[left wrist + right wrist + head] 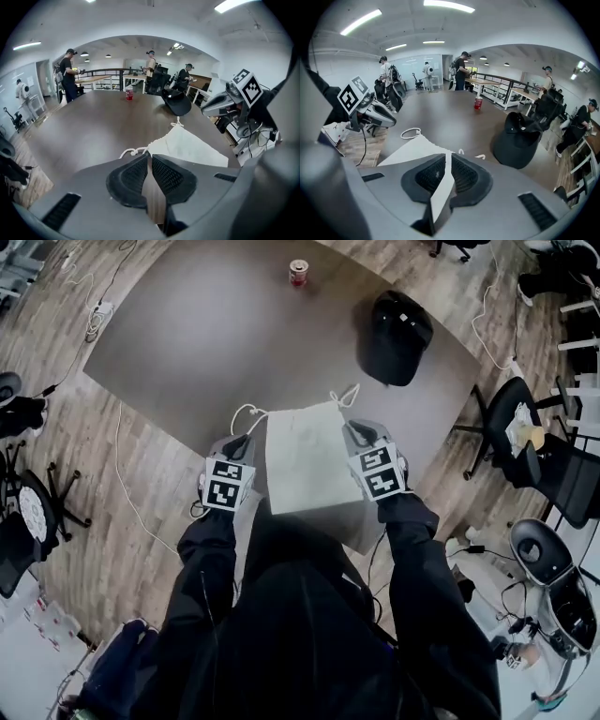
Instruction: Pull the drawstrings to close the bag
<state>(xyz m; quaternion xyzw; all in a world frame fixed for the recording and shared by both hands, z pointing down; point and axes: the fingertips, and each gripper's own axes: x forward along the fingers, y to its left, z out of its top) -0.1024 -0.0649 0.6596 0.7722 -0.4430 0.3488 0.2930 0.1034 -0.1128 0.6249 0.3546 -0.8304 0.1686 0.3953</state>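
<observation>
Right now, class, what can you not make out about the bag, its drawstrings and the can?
Bag contents: all views, hidden by its own cloth.
Right drawstring: right gripper view, mostly behind the jaws.
Left drawstring: left gripper view, its bag end behind the jaws.
Can print: every view, too small.

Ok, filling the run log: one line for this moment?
bag: flat on table | drawstrings: loose, ungripped | left gripper: jaws together, empty | right gripper: jaws together, empty
</observation>
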